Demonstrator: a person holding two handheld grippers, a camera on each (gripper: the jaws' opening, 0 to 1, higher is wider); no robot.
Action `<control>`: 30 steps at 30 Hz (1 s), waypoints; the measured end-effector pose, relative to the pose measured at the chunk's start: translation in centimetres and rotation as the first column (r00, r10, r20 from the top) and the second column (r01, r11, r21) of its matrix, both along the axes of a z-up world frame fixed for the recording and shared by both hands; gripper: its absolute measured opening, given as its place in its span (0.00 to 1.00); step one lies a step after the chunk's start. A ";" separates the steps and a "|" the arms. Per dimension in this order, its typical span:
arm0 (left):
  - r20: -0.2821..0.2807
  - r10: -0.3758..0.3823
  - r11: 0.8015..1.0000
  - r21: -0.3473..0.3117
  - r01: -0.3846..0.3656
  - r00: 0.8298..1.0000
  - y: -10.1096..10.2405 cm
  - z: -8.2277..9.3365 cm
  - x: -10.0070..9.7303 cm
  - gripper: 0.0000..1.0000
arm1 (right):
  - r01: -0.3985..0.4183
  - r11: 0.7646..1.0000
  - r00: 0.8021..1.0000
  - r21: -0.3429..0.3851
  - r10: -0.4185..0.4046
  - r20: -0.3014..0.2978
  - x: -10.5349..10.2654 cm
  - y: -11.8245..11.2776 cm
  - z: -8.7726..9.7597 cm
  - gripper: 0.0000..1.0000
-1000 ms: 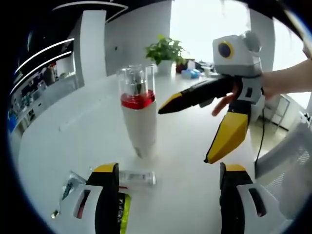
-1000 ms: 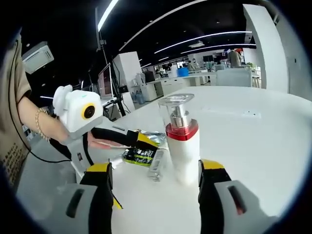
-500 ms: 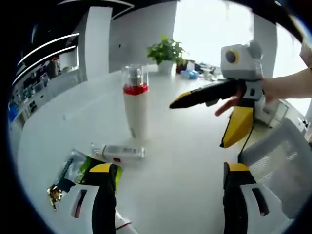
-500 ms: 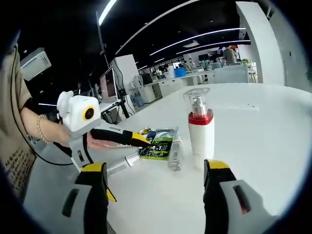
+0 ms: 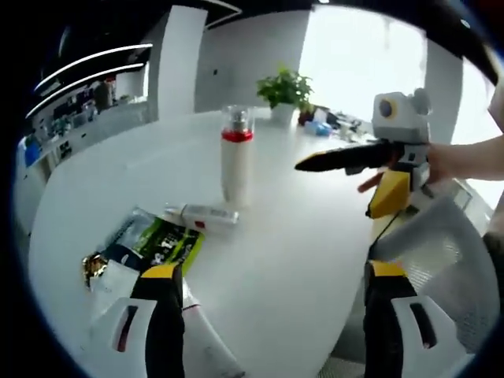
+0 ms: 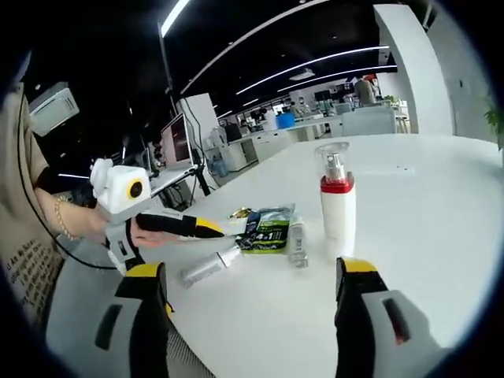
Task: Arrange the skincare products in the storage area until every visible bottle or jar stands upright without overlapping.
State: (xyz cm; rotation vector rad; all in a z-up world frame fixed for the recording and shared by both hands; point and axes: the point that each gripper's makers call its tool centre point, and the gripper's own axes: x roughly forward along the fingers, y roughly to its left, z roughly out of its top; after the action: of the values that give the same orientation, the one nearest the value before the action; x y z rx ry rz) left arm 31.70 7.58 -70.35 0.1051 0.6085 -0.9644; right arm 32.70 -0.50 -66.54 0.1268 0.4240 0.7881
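Observation:
A white pump bottle (image 5: 236, 157) with a red band and a clear cap stands upright on the white table (image 5: 299, 252); in the right gripper view the bottle (image 6: 337, 203) is ahead of my jaws. Beside its foot lies a small clear tube (image 5: 201, 214) (image 6: 298, 236). A green and black sachet (image 5: 159, 242) (image 6: 268, 230) lies flat, and a white tube (image 6: 208, 268) lies on its side. My left gripper (image 5: 276, 295) (image 6: 193, 244) is open and holds nothing. My right gripper (image 6: 252, 295) (image 5: 335, 190) is open too, well back from the bottle.
A small gold packet (image 5: 94, 268) lies by the sachet. A potted plant (image 5: 285, 93) and small items stand at the table's far edge. A white chair (image 5: 429, 252) is at the right. Desks and monitors (image 6: 177, 142) fill the room beyond.
Both grippers have drawn back from the bottle, which stays upright and now looks smaller. More of the lying sachet and tubes has come into view.

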 end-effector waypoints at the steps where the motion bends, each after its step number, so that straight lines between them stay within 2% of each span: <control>1: -0.003 0.009 1.000 -0.004 -0.009 1.000 0.3 0.1 -0.2 0.94 | 0.001 1.000 1.000 0.001 -0.001 0.000 -0.3 0.1 0.1 0.90; 11: -0.030 0.053 0.998 -0.016 -0.054 0.998 2.8 0.1 -2.3 0.96 | 0.052 0.998 0.999 0.020 -0.052 0.001 -2.2 -0.2 0.7 0.94; 13: -0.032 0.060 0.998 -0.022 -0.061 0.998 3.1 0.2 -2.7 0.96 | 0.060 0.998 0.998 -0.006 -0.060 0.018 -2.2 -0.4 1.1 0.95; 16: -0.037 0.065 0.998 -0.023 -0.066 0.997 3.8 0.1 -3.6 0.96 | 0.078 0.997 0.996 0.029 -0.079 0.029 -2.1 -0.4 2.0 0.96; 18: -0.038 0.068 0.997 -0.019 -0.069 0.997 4.3 0.0 -4.0 0.97 | 0.084 0.996 0.996 0.017 -0.084 0.035 -2.2 -0.4 2.1 0.96; 26: -0.032 0.118 0.993 -0.019 -0.118 0.993 6.7 0.7 -4.6 0.97 | 0.122 0.992 0.991 0.020 -0.123 0.050 -3.0 -1.0 3.2 0.96; 30: -0.019 0.131 0.991 -0.028 -0.132 0.991 7.1 1.4 -4.7 0.97 | 0.139 0.990 0.988 0.020 -0.140 0.058 -3.2 -1.3 3.5 0.96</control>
State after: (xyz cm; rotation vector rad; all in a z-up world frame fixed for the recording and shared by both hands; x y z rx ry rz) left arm 27.04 14.64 -68.96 0.0304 0.6096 -0.8468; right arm 29.46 -1.77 -63.07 0.1459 0.3486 0.6560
